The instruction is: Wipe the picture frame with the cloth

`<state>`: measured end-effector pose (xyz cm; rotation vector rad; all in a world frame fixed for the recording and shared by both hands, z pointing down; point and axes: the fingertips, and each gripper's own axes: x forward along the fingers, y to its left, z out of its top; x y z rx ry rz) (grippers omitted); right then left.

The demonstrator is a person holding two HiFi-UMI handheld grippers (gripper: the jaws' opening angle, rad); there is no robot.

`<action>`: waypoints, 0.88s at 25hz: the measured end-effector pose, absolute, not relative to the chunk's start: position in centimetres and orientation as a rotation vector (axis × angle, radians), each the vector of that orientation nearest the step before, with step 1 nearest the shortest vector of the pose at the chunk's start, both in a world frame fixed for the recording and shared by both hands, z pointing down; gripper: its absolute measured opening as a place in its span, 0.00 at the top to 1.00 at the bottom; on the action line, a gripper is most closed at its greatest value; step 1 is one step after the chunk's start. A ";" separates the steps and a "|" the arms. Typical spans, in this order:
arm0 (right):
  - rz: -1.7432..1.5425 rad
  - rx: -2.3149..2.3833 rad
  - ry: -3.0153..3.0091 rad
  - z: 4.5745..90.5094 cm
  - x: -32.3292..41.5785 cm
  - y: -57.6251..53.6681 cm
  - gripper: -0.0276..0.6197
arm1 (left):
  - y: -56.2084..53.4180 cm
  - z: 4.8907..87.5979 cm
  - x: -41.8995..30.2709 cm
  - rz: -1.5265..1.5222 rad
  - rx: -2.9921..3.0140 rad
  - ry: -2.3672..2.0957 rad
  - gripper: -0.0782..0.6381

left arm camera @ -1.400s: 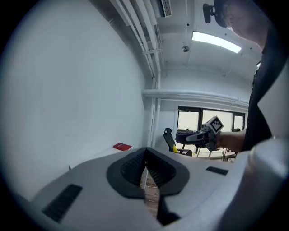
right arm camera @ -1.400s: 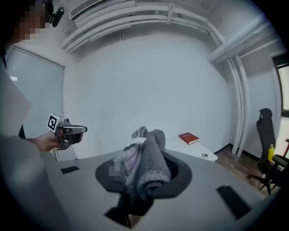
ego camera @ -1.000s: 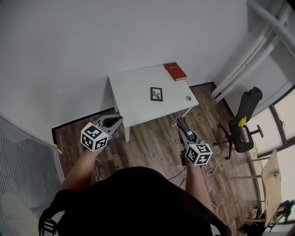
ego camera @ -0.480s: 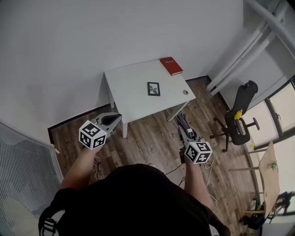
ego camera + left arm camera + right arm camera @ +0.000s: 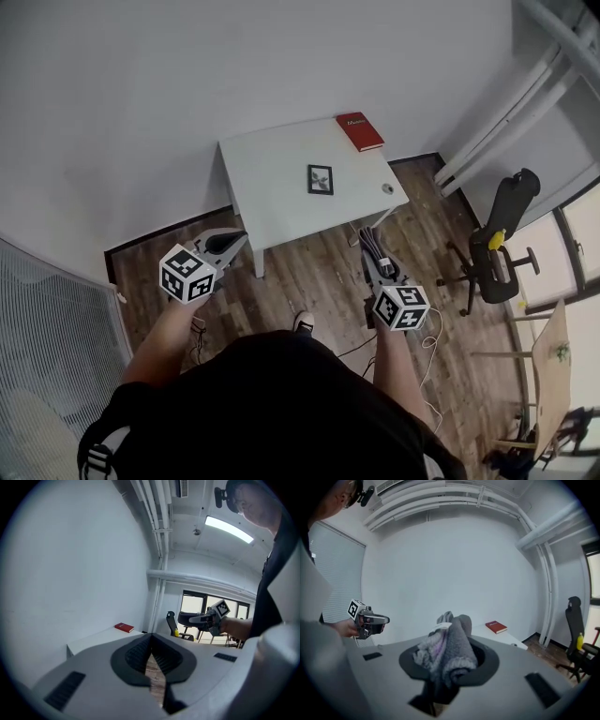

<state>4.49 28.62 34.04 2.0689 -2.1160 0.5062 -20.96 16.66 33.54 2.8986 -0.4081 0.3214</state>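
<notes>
Room: white worktop (image 5: 272,173) against a pale wall, wood floor (image 5: 319,281) around it, office chair (image 5: 502,239) well to the right of the picture frame.
Picture frame (image 5: 321,179): lies flat near the worktop's middle; a red book (image 5: 360,131) sits beyond it at the far right corner.
Left gripper (image 5: 232,244): jaws closed together, nothing between them; over the floor, near-left of the picture frame, well apart from it.
Right gripper (image 5: 367,244): clamped on the bunched grey cloth (image 5: 450,648); over the floor, near-right of the picture frame, well apart from it.
</notes>
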 end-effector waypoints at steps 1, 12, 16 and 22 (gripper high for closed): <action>0.503 2.061 -2.123 34.2 4.9 28.1 0.80 | 16.2 33.7 -20.8 0.325 2.891 -0.424 0.88; 0.491 1.988 -2.145 35.1 11.8 22.5 0.80 | 11.4 33.3 -14.3 0.309 2.870 -0.513 0.88; 0.511 1.949 -2.164 36.2 13.5 21.0 0.80 | 10.7 34.3 -12.4 0.326 2.852 -0.532 0.88; 0.518 1.885 -2.203 37.0 15.3 18.1 0.80 | 9.3 34.6 -11.0 0.348 2.823 -0.597 0.88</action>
